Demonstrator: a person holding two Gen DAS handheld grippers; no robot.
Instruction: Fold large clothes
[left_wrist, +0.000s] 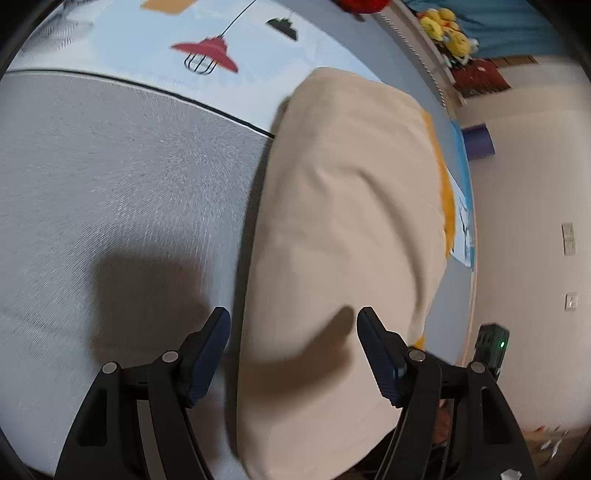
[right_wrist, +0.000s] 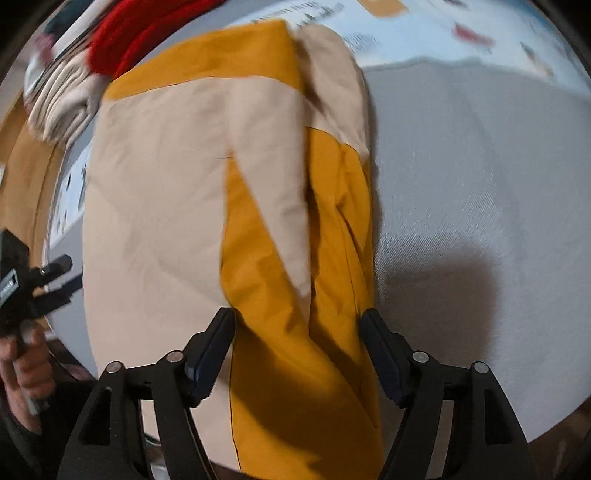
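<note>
Both grippers hover spread wide, pinching nothing. The left gripper (left_wrist: 293, 317) hangs above the folded beige-and-mustard garment (left_wrist: 343, 221), near its left edge; the right gripper (right_wrist: 297, 319) hangs over its mustard panel. The garment lies on the grey mattress (left_wrist: 110, 192), with bare surface beside it.

We are looking down on a folded garment (left_wrist: 343, 229) that is lying on a mattress (left_wrist: 122, 206), running lengthwise away from us. In the left wrist view, bare mattress is lying to its left and a printed sheet (left_wrist: 147, 40) is spreading behind that. In the right wrist view, the garment (right_wrist: 177, 177) is sitting left of the bare mattress (right_wrist: 480, 177), with a pile of other clothes (right_wrist: 85, 70) lying behind its far left corner.
</note>
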